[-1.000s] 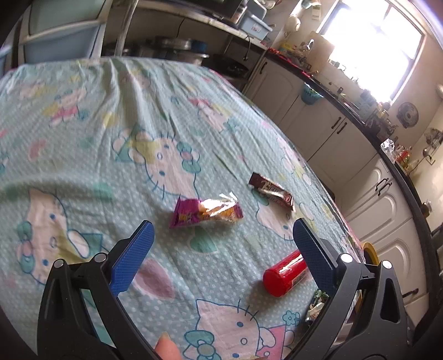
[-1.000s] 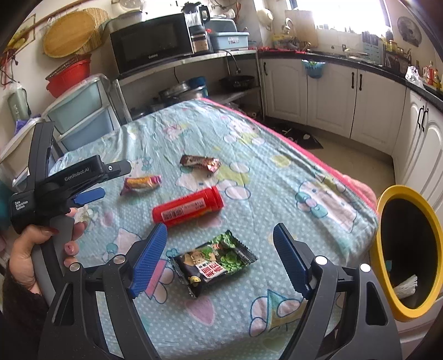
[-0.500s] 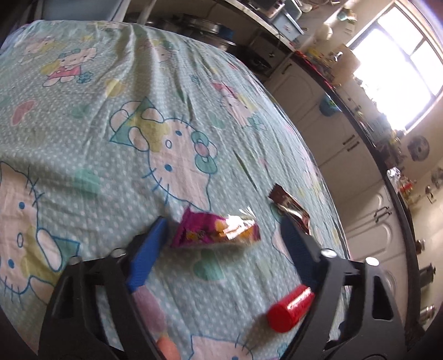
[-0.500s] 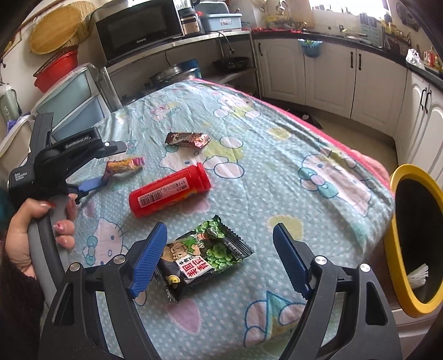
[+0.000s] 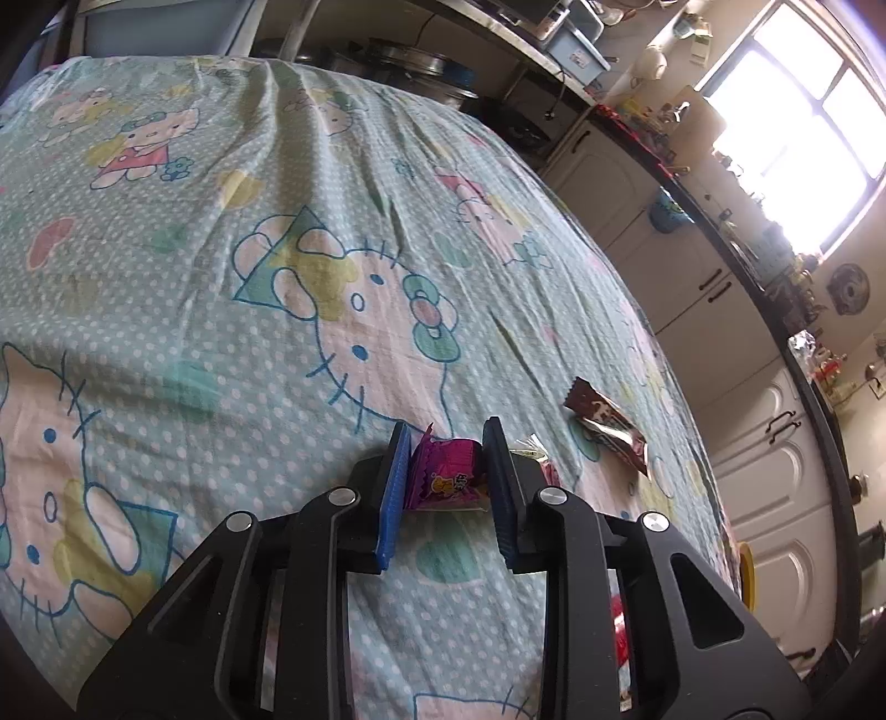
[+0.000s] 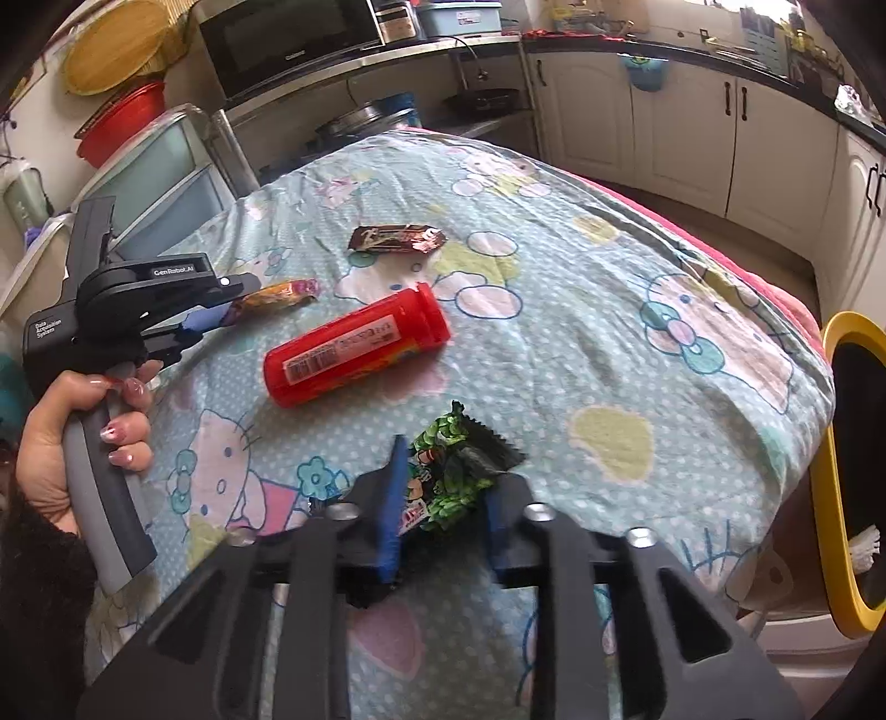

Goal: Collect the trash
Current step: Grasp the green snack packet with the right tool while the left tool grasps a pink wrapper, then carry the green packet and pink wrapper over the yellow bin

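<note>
A pink and orange snack wrapper point(image 5: 448, 479) stands folded between the blue pads of my left gripper point(image 5: 446, 443), whose jaws are closing and press on it. In the right wrist view that same gripper point(image 6: 221, 315), held by a hand point(image 6: 72, 443), pinches the wrapper's end point(image 6: 282, 292). My right gripper point(image 6: 451, 468) is also closing, and a green snack packet point(image 6: 454, 432) is crumpled between its pads. A brown chocolate wrapper point(image 5: 606, 426) point(image 6: 396, 239) and a red tube point(image 6: 354, 349) lie loose on the cloth.
The table wears a teal cartoon-cat cloth point(image 6: 581, 332). A yellow-rimmed bin point(image 6: 830, 471) stands below the table's right edge. Cupboards, a microwave point(image 6: 288, 44) and stacked drawers point(image 6: 166, 177) ring the room behind.
Both grippers sank to the cloth and their jaws came together, the left around the pink wrapper, the right around the green packet, which now crumples.
</note>
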Tool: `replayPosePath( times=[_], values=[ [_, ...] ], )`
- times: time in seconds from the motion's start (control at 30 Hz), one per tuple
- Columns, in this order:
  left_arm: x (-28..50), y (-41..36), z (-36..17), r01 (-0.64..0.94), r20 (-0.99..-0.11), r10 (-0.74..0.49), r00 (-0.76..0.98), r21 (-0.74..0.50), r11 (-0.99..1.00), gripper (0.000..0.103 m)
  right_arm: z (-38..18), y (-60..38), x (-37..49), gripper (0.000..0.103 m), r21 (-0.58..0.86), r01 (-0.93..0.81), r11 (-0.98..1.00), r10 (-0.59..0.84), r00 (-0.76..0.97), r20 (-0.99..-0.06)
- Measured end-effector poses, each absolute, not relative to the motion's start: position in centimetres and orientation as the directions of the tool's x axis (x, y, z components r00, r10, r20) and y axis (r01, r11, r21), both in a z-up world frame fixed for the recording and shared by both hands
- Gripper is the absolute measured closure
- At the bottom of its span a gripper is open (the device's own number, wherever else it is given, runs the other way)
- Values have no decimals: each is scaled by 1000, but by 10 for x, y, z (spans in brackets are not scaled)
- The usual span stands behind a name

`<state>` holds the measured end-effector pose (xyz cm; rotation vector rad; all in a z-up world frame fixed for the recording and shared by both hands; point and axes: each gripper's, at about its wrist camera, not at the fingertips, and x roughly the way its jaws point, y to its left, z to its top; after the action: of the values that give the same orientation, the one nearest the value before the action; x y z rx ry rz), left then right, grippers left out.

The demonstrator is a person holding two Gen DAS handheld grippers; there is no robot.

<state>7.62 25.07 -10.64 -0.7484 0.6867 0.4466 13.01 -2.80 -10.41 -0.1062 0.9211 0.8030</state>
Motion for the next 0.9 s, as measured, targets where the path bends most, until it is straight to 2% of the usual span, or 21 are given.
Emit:
replayPosePath(
  times=[0.17, 0.5, 0.9],
  values=[
    [66, 239, -96, -555, -683, 134, 718, -445, 703, 85, -99, -31, 128, 91, 253, -664, 703, 591, 348, -728],
    [55, 204, -60, -469, -631, 128, 765, -410, 782, 86, -79, -39, 121, 95, 256, -676, 691, 622, 376, -687],
    [69, 159, -27, -365, -588, 85, 804, -377, 851, 86, -53, -72, 125, 95, 262, -642, 720, 631, 450, -631]
  ],
)
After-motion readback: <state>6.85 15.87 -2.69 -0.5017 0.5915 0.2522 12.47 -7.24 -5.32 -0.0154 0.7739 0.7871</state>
